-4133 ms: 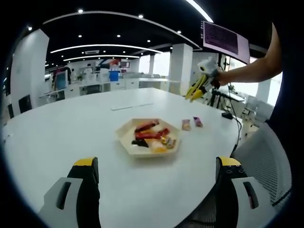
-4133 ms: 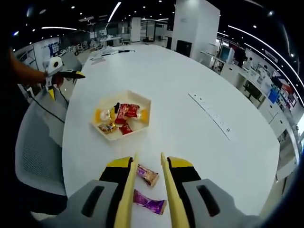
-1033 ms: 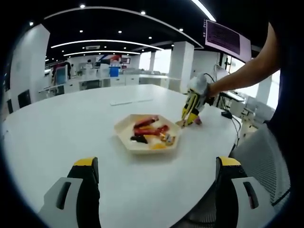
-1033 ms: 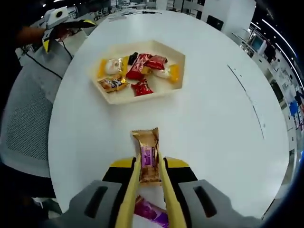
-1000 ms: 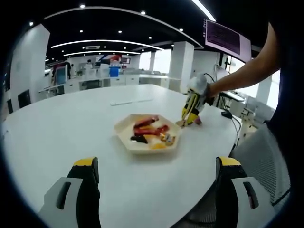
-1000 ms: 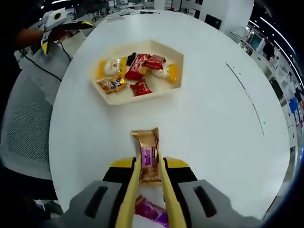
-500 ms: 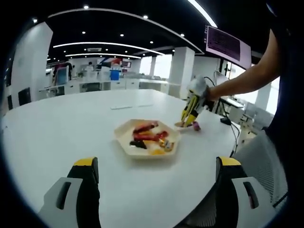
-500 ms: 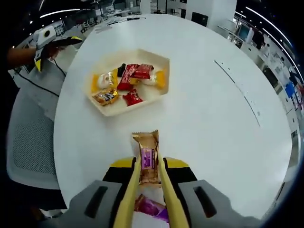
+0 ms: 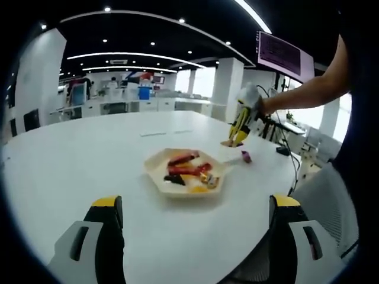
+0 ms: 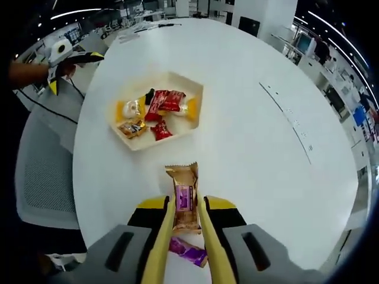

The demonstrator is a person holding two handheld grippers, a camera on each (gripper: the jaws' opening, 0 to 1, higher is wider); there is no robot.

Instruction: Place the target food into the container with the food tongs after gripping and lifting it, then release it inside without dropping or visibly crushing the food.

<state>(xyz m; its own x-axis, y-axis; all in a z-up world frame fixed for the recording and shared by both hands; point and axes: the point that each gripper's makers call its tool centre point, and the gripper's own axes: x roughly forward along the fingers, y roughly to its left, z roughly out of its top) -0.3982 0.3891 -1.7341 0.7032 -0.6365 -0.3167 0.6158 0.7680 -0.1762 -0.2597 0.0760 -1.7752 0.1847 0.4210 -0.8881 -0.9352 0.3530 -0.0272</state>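
Now the right gripper [image 10: 183, 228] pinches a gold-brown wrapped snack bar with a purple label [image 10: 183, 197] in its yellow tongs, above the white round table [image 10: 249, 136]. Farther off sits the cream hexagonal tray of sweets [image 10: 155, 112]; a purple wrapped candy [image 10: 187, 251] lies near. The left gripper [image 9: 192, 231] gapes wide.

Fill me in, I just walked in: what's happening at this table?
A person holds a gripper in each hand. The right gripper is clamped on a gold-wrapped snack, lifted above the white table, short of the hexagonal tray of snacks. A purple-wrapped snack lies on the table. The left gripper is open, holding nothing.
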